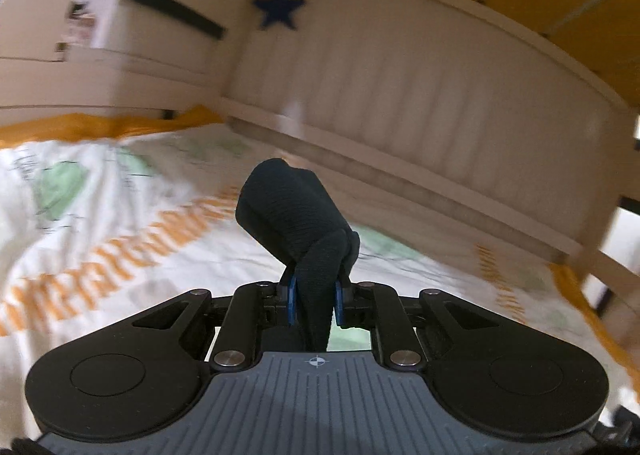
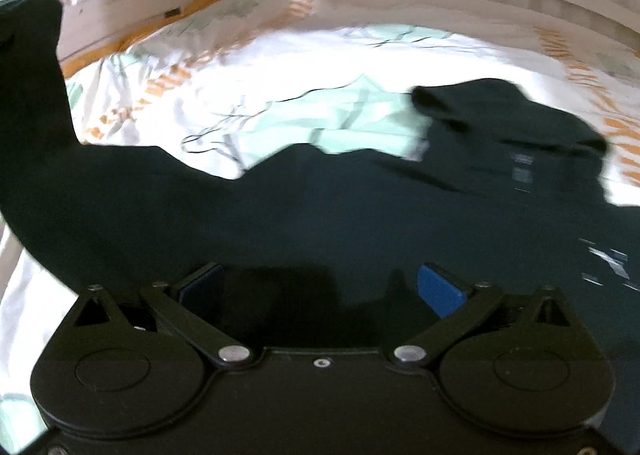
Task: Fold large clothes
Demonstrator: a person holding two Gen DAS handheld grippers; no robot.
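A white bedsheet (image 1: 120, 223) printed with green patches and orange lettering covers the bed, with an orange cover (image 1: 100, 123) showing along its 10 o'clock edge. A cream ribbed headboard (image 1: 420, 103) curves from 12 to 3 o'clock. A dark blue star (image 1: 279, 8) hangs at 12 o'clock beside a white cupboard (image 1: 132, 15) with dark strips.
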